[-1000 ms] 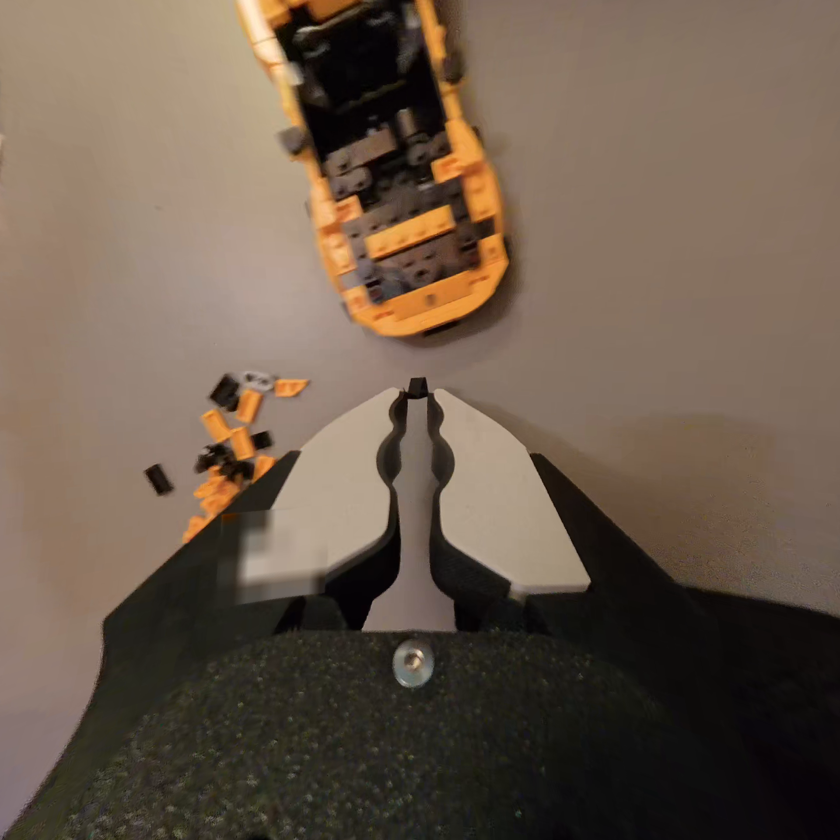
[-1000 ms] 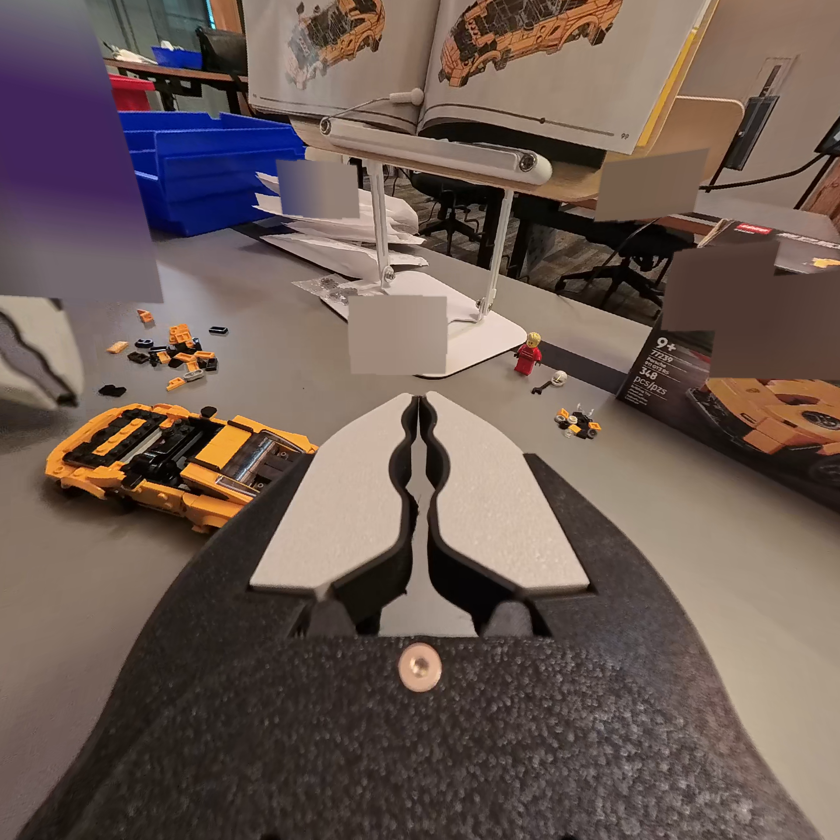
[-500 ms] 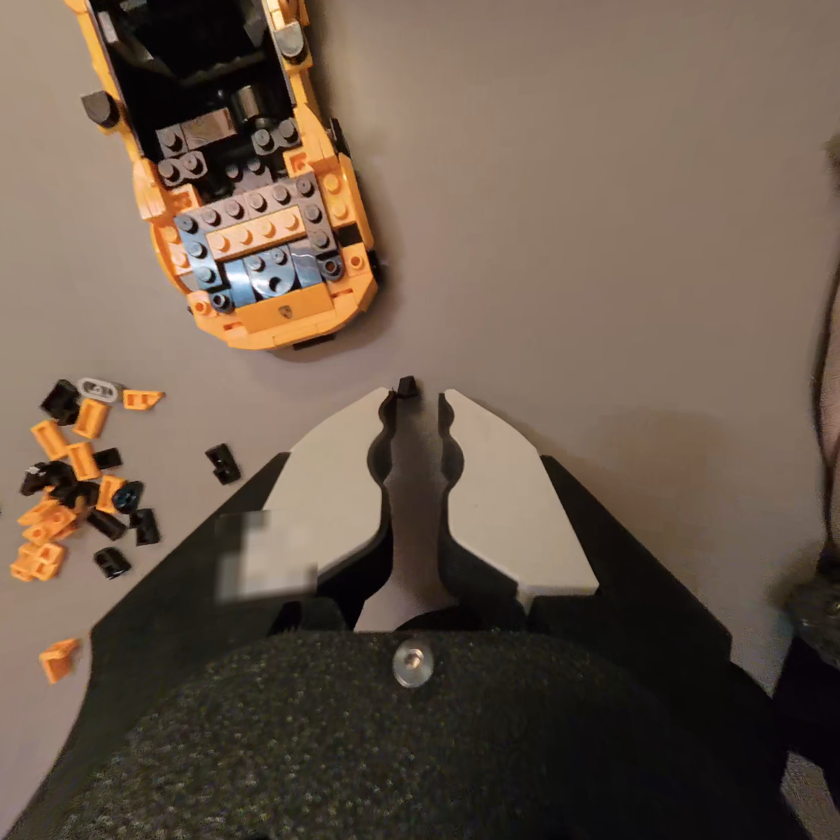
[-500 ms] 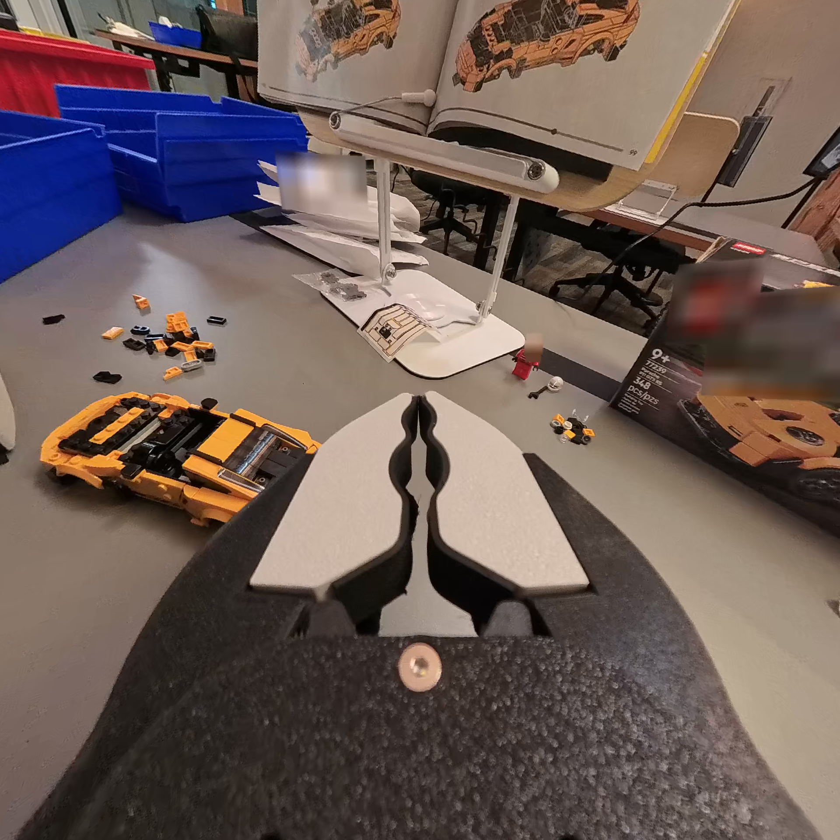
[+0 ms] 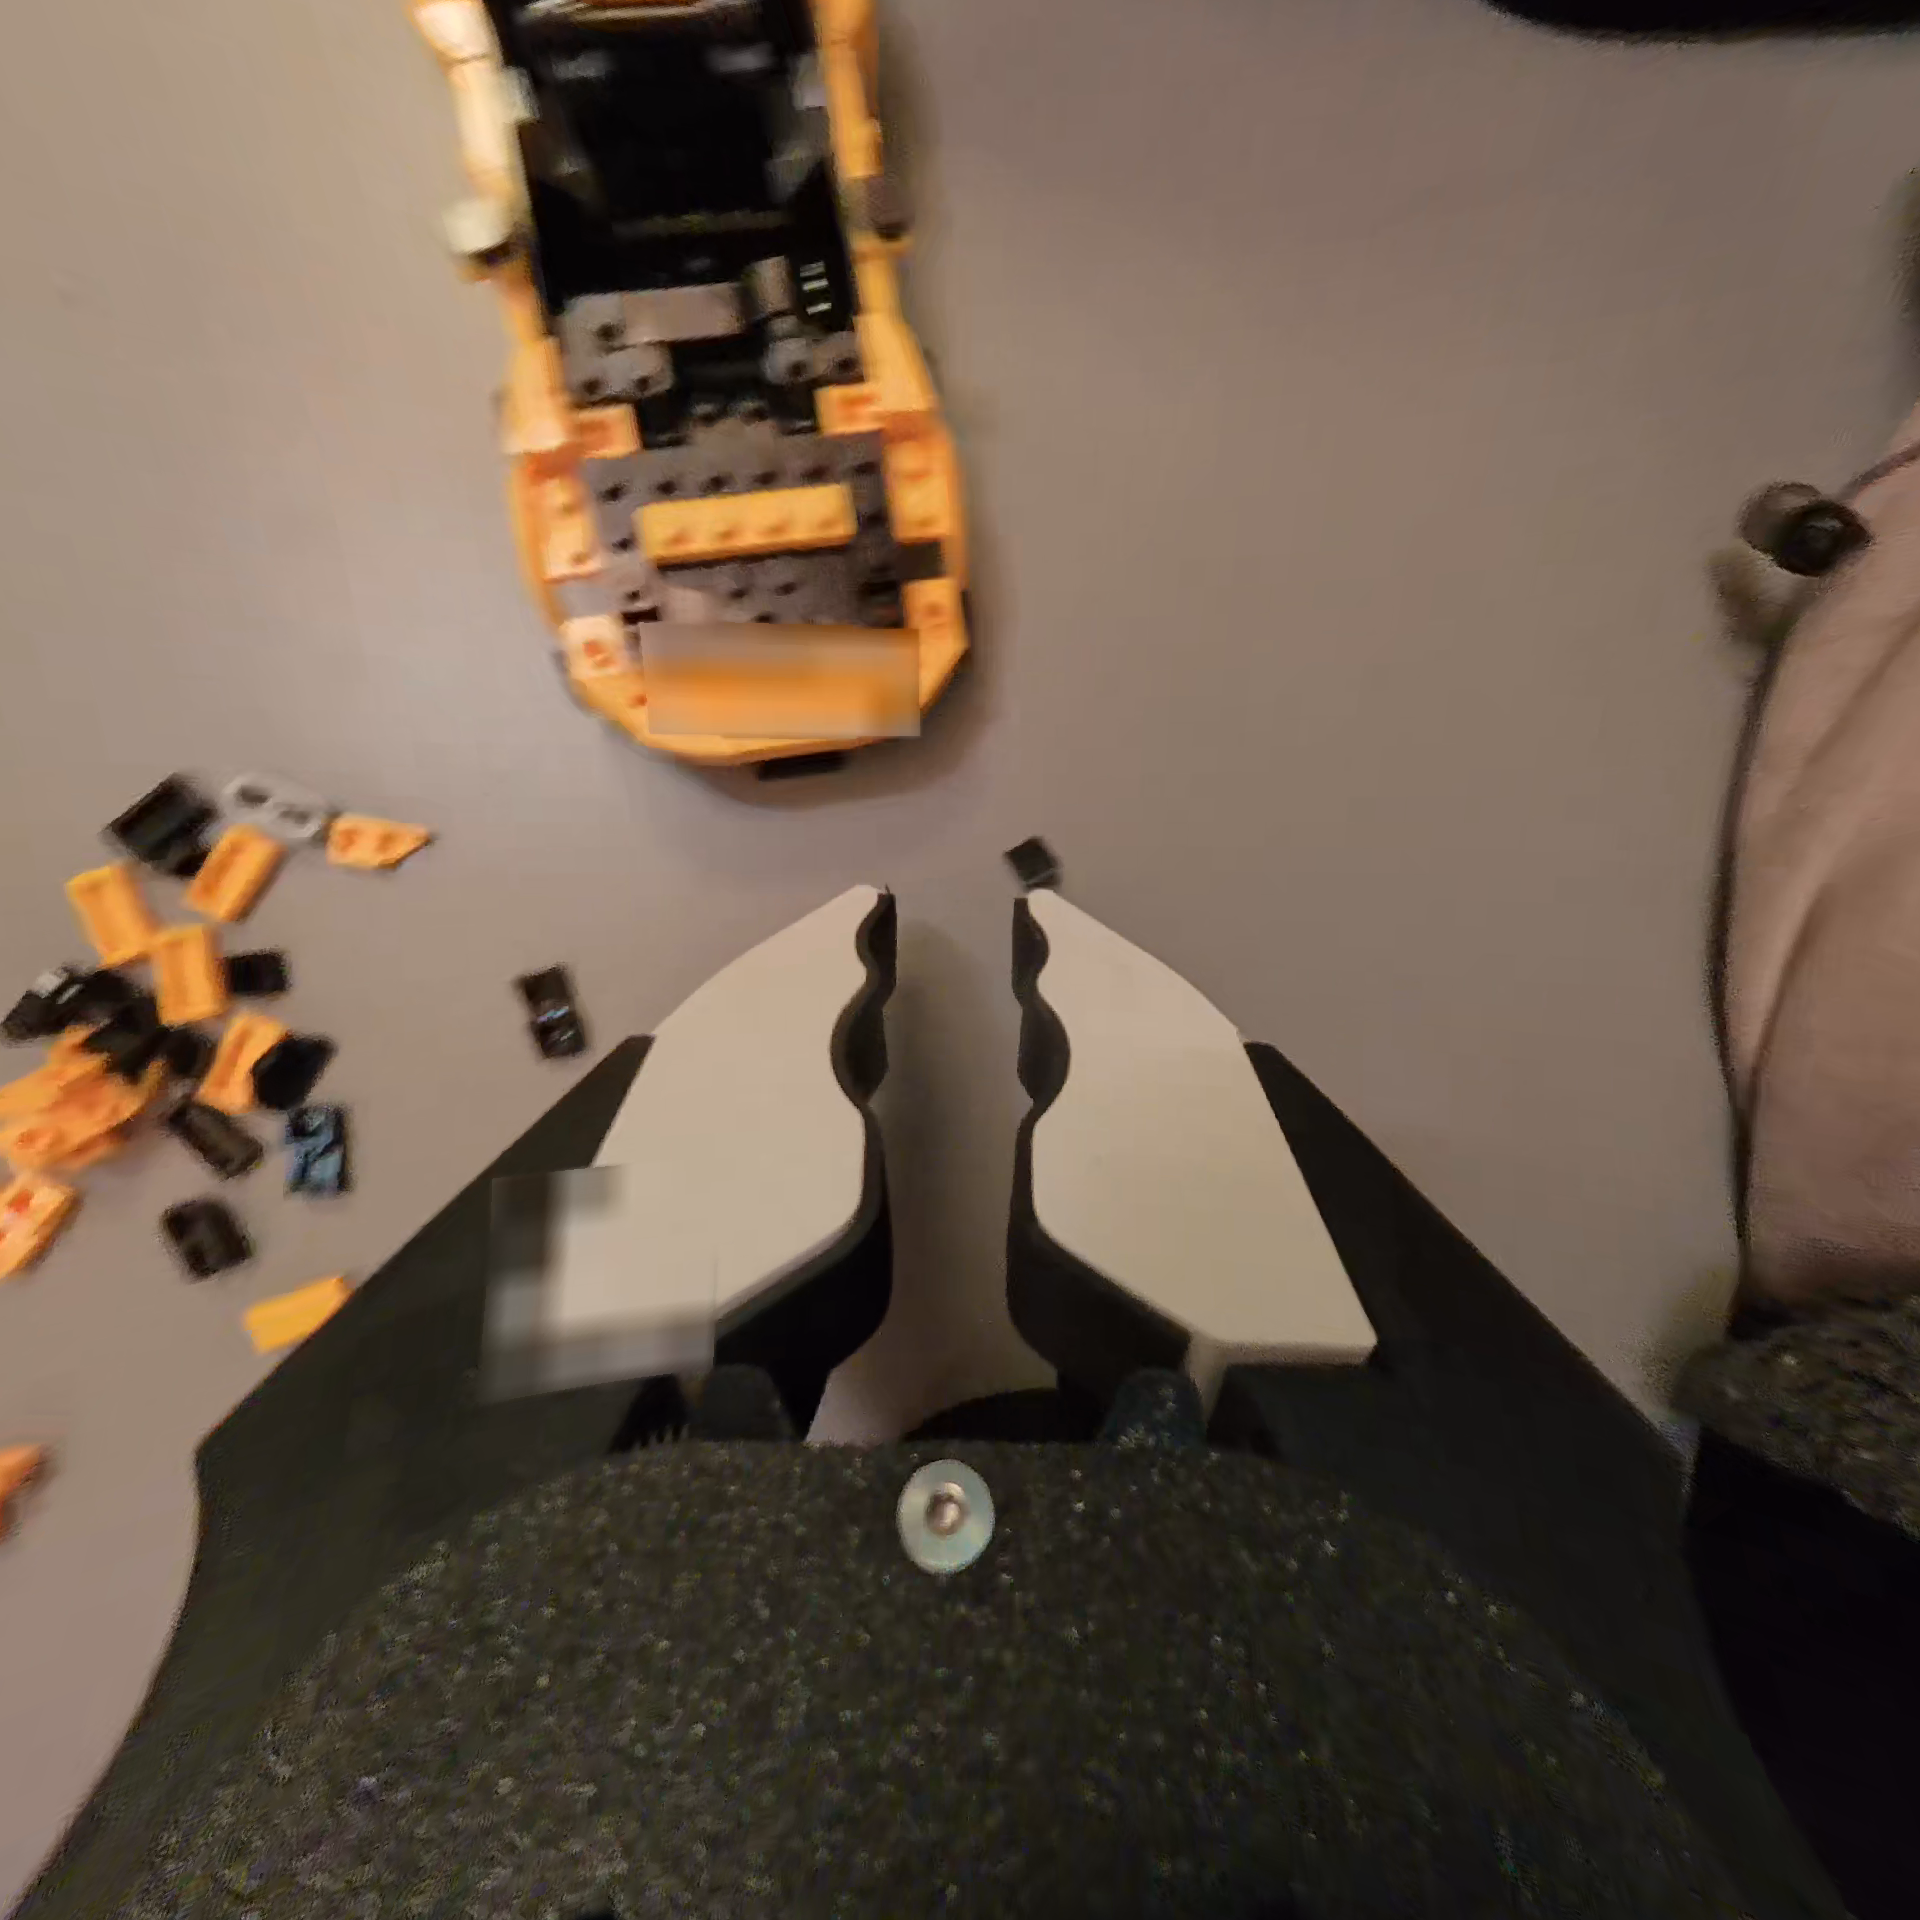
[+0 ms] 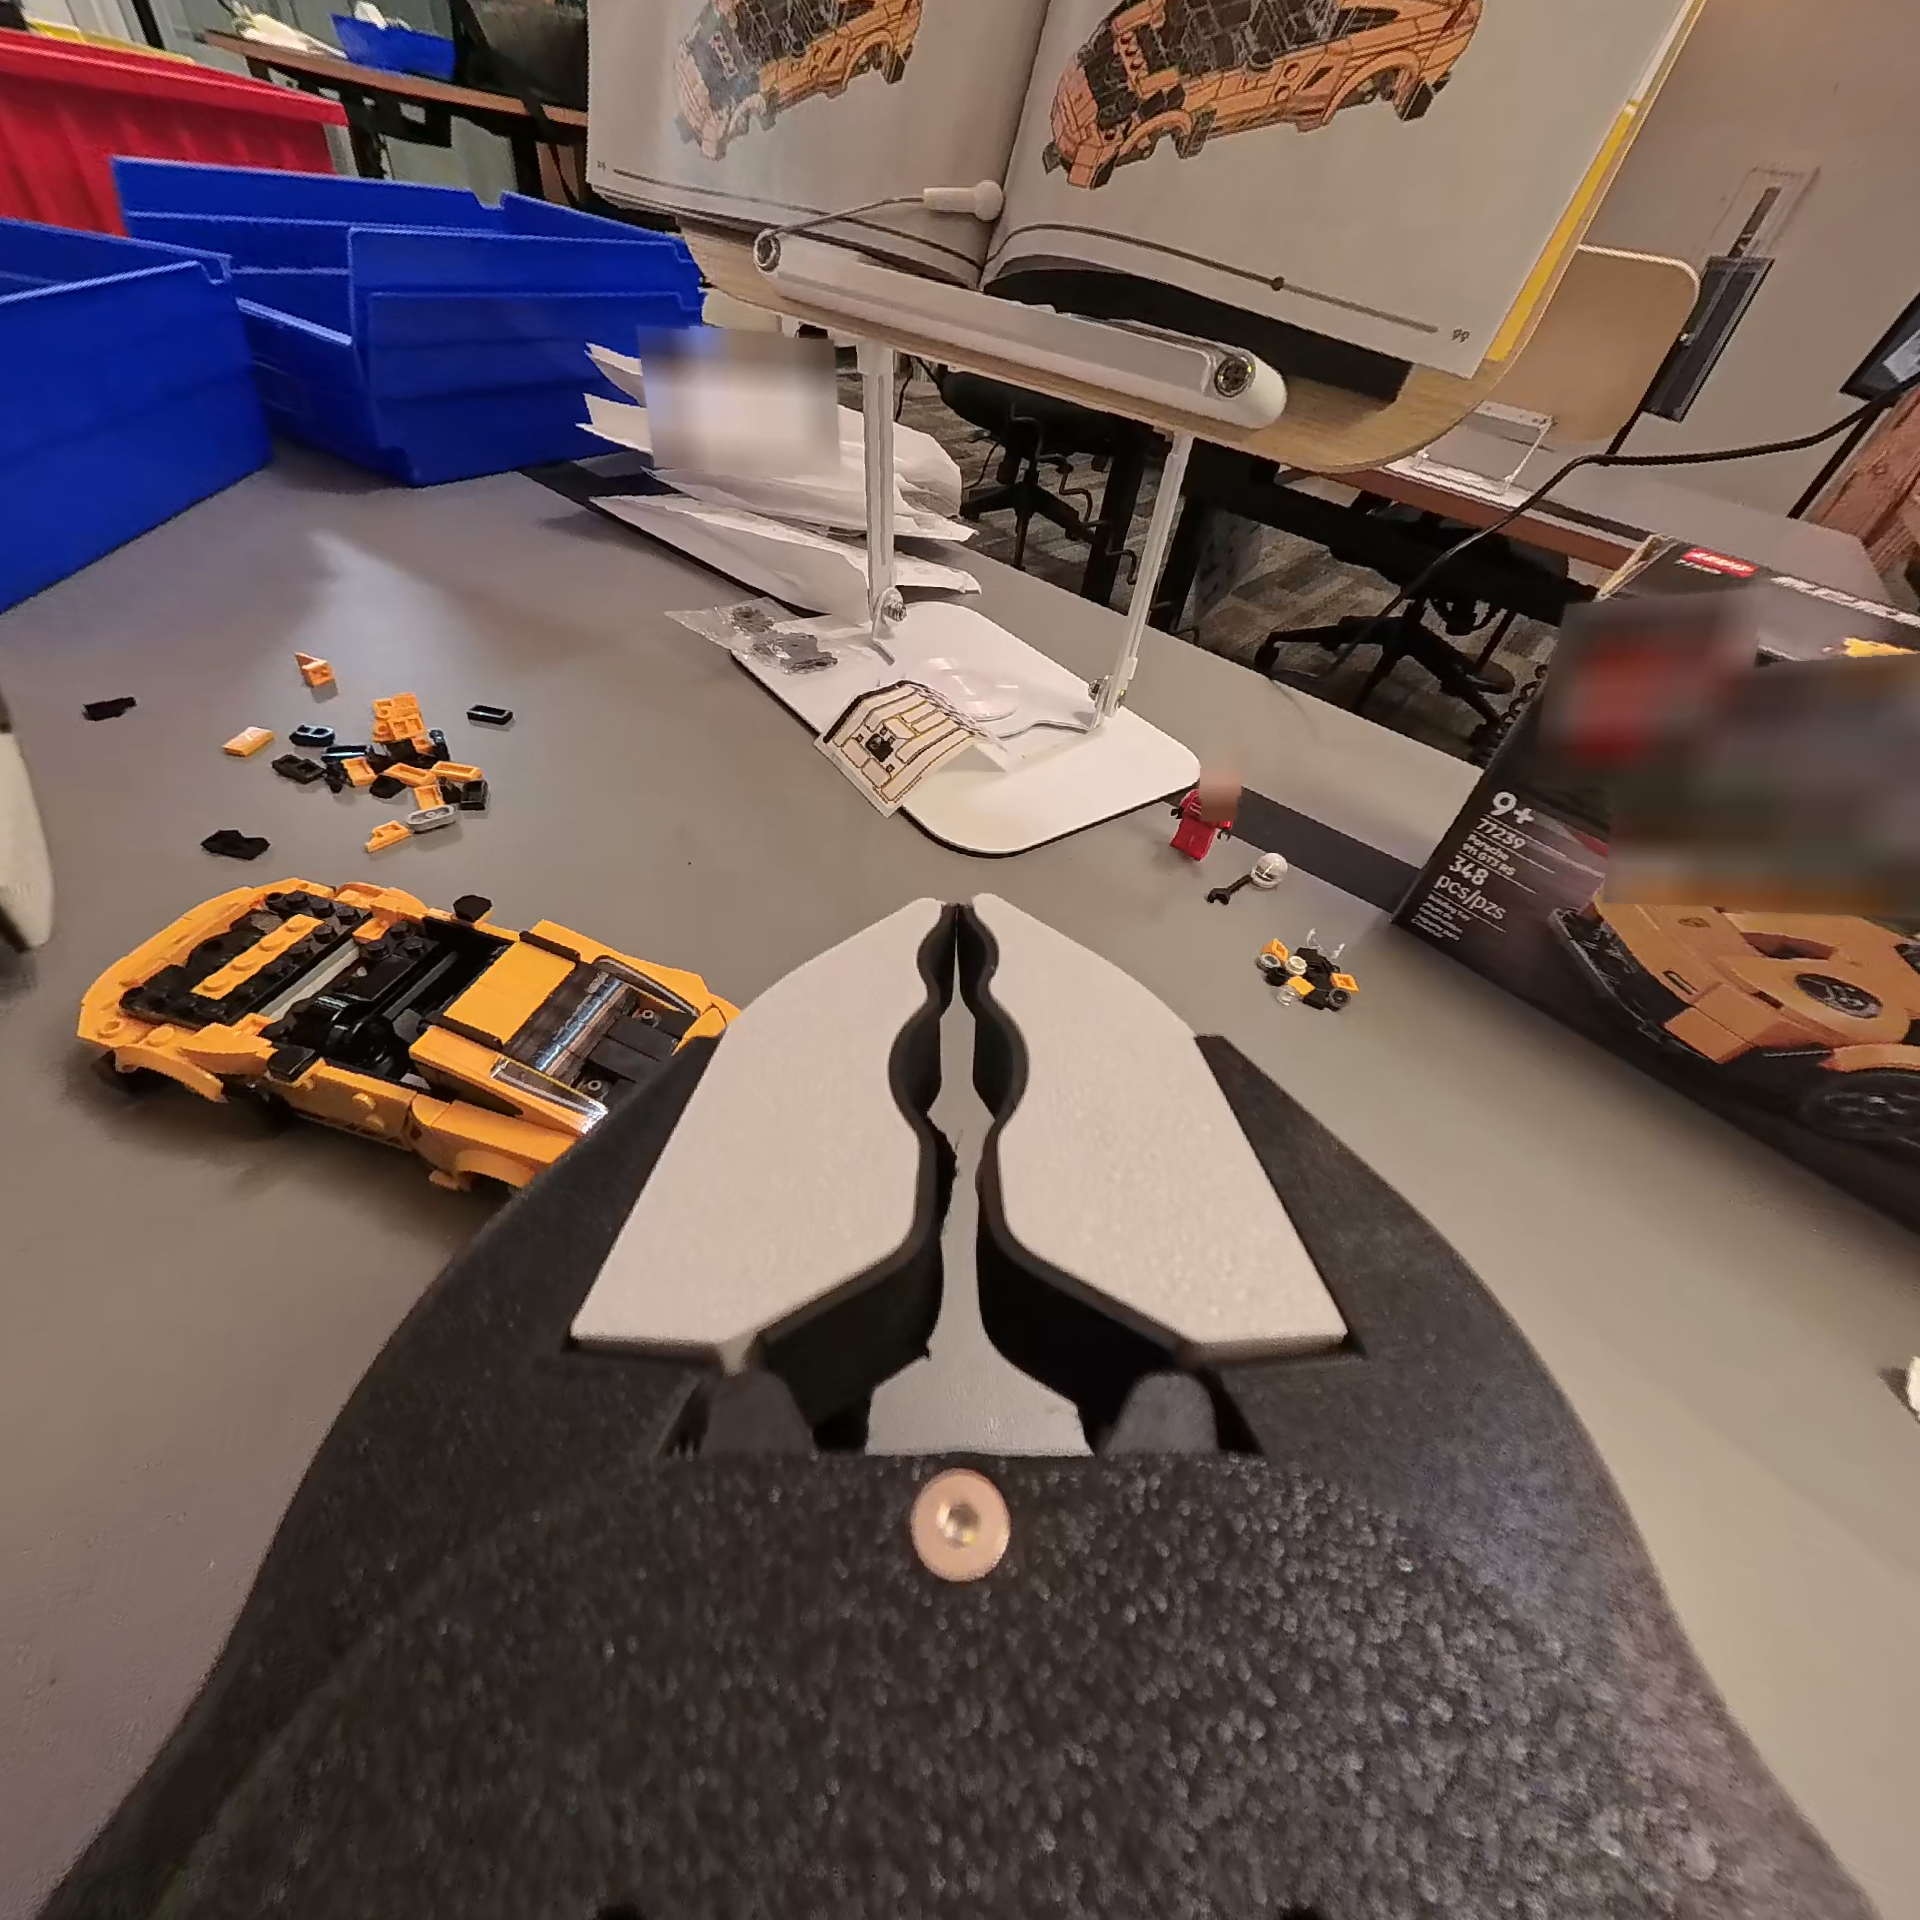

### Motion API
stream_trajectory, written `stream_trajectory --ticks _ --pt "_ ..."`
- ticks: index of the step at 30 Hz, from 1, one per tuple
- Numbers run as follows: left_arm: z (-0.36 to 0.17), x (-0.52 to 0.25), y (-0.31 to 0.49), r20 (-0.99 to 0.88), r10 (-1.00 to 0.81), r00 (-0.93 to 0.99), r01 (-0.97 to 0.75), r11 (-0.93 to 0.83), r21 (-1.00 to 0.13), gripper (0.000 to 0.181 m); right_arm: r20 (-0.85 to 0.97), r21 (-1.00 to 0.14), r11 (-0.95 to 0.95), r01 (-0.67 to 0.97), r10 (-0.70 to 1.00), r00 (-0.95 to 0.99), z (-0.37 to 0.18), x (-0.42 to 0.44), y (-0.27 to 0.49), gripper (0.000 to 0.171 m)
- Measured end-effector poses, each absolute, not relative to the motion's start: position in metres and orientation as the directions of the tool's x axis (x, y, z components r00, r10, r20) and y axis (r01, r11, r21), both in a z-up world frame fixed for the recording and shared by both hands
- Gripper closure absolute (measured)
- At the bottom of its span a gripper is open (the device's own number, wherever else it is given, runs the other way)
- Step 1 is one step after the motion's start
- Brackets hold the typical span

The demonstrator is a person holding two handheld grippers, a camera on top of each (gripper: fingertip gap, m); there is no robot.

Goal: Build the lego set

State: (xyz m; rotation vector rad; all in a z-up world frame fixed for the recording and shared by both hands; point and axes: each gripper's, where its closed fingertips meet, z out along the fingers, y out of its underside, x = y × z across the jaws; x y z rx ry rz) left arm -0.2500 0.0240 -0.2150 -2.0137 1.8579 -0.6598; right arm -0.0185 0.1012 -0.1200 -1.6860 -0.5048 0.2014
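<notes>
Above a plain grey table (image 5: 1351, 416), the left gripper (image 5: 948, 906) points straight down with its jaws parted and nothing between them. A small black piece (image 5: 1032, 862) lies on the table just past its right fingertip, close to it; contact cannot be judged. Directly ahead of the tips sits the half-built orange and black car (image 5: 717, 416), its studded end nearest the claw. Off to the claw's left spreads a scatter of loose orange and black pieces (image 5: 177, 1018), with one black piece (image 5: 551, 1010) lying apart, beside the left finger.

The right gripper (image 6: 957, 914) hovers low over the same table (image 6: 1558, 1299), jaws pressed together and empty. The car (image 6: 384, 1013) lies to its left, the loose pieces (image 6: 405, 758) beyond that. Straight ahead stands a white book stand (image 6: 1039, 769) carrying the open instruction booklet (image 6: 1195, 125); a red minifigure (image 6: 1203, 821) and a tiny cluster of parts (image 6: 1304, 971) sit ahead-right, the set's box (image 6: 1714, 977) farther right. Blue bins (image 6: 416, 312) line the far left, with office chairs and desks behind.
</notes>
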Motion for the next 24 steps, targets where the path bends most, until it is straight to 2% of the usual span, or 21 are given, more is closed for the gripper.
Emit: stream_trajectory --ticks 5,8,11,24 --pt "-0.203 -0.269 0.1 0.023 -0.941 0.338 -0.768 -0.29 -0.571 0.167 0.147 -0.972 -0.1 0.211 0.441 0.886 -0.119 -0.019 0.1 0.171" --pt "-0.205 -0.282 0.133 -0.012 -0.911 0.411 -0.764 -0.338 -0.549 0.169 0.154 -0.971 -0.099 0.218 0.438 0.886 -0.119 -0.019 0.1 0.171" --pt "-0.213 -0.287 0.145 -0.012 -0.906 0.422 -0.787 -0.36 -0.501 0.171 0.152 -0.971 -0.101 0.216 0.435 0.888 -0.12 -0.017 0.101 0.171" --pt "-0.226 -0.281 0.156 0.061 -0.873 0.483 -0.771 -0.458 -0.442 0.17 0.141 -0.971 -0.113 0.21 0.436 0.889 -0.122 -0.016 0.102 0.171"
